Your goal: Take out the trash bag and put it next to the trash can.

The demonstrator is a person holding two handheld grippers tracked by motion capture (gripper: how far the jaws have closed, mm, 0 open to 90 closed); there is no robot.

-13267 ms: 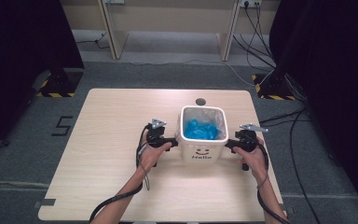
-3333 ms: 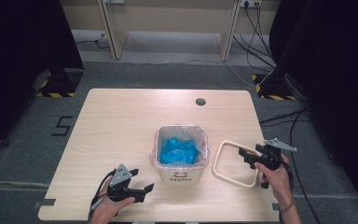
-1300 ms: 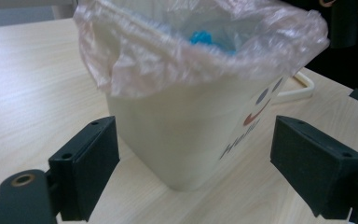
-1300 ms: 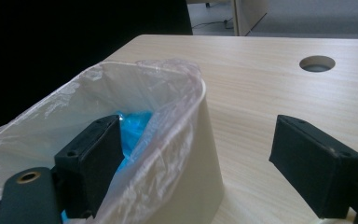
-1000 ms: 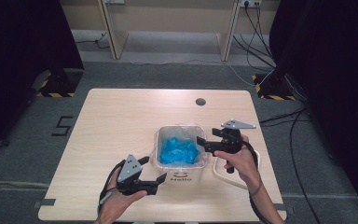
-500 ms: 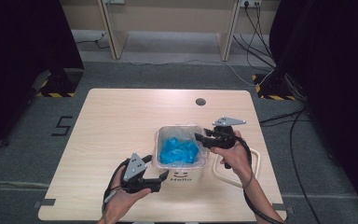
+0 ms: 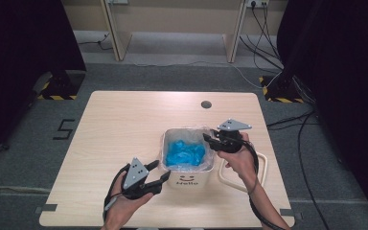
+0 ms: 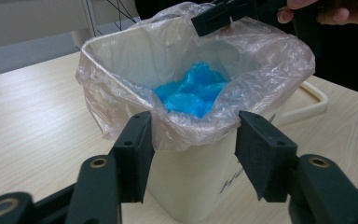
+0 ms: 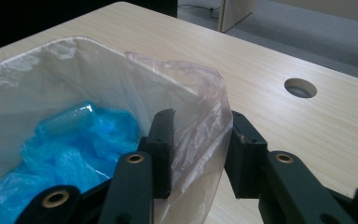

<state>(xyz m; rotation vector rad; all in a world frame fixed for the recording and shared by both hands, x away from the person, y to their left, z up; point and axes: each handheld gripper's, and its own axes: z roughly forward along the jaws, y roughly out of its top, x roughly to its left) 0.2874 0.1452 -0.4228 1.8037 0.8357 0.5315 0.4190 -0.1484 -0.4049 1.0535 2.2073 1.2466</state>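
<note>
A white bin point(image 7: 187, 179) marked "Hello" stands near the table's front. A clear plastic liner point(image 7: 165, 139) is folded over its rim, and crumpled blue material point(image 7: 187, 152) lies inside. My left gripper point(image 7: 159, 171) is at the near-left corner. Its jaws have just been closing and straddle the liner's overhang point(image 8: 121, 93) there without squeezing it, so my left gripper point(image 8: 193, 140) is open. My right gripper point(image 7: 208, 140) is at the far-right corner and its jaws have just closed further. One jaw is inside the rim and one outside, so my right gripper point(image 9: 200, 140) is shut on a fold of the liner point(image 9: 200, 93).
A cream rectangular ring point(image 7: 263, 167) lies flat on the table right of the bin, under my right forearm. A round cable hole point(image 7: 206, 104) sits near the table's far edge. Cables trail on the floor beyond the table.
The left gripper's jaws have narrowed around the bin's near-left corner. The right gripper's jaws have closed on the liner at the far-right corner. Both hands have stayed about where they were.
</note>
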